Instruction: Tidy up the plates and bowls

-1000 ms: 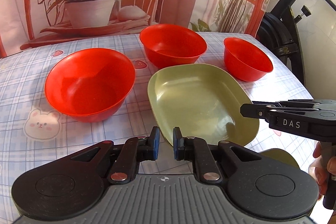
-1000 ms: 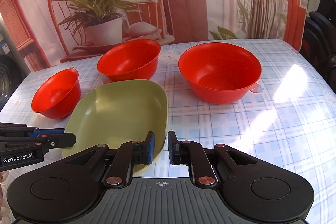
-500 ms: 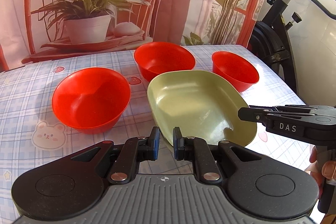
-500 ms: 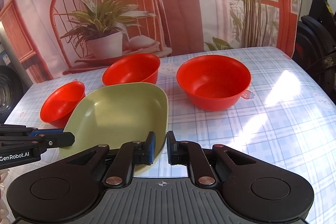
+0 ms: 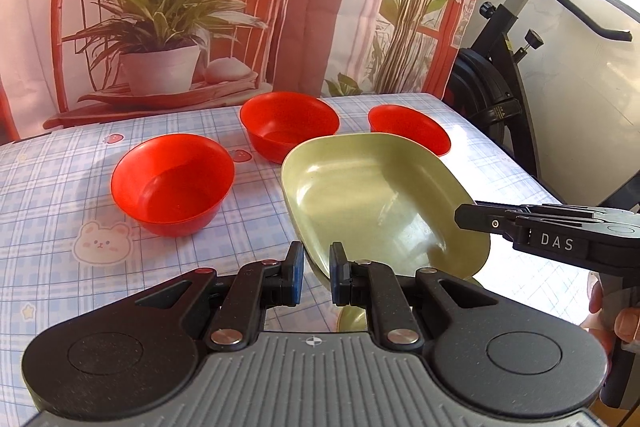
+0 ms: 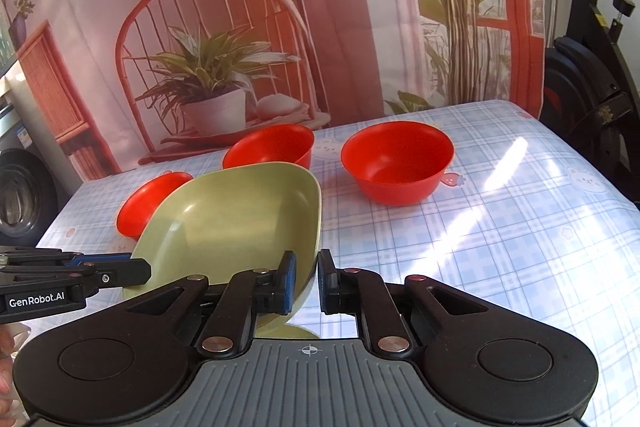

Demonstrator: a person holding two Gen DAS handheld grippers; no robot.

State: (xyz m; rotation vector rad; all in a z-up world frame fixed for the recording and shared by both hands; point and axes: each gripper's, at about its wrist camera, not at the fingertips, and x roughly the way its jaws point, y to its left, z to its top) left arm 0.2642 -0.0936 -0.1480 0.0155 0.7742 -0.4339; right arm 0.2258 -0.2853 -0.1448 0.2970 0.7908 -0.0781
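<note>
A green plate (image 5: 380,203) hangs tilted above the table, held at opposite rims by both grippers. My left gripper (image 5: 316,273) is shut on its near-left rim. My right gripper (image 6: 306,281) is shut on its other rim; it also shows in the left wrist view (image 5: 468,217). The plate shows in the right wrist view (image 6: 240,223) too. Three red bowls stand on the table: a large one (image 5: 172,183), a middle one (image 5: 288,125) and a small one (image 5: 408,129). A second green plate (image 5: 352,317) lies on the table under the lifted one, mostly hidden.
The table has a blue checked cloth (image 5: 60,187) with bear prints. A printed backdrop (image 5: 180,7) hangs along the far edge. An exercise bike (image 5: 520,67) stands beside the table's right edge. Sunlight glares on the cloth (image 6: 500,195).
Both grippers have risen with the green plate, lifting it off the table and tilting it. The bowls have not moved.
</note>
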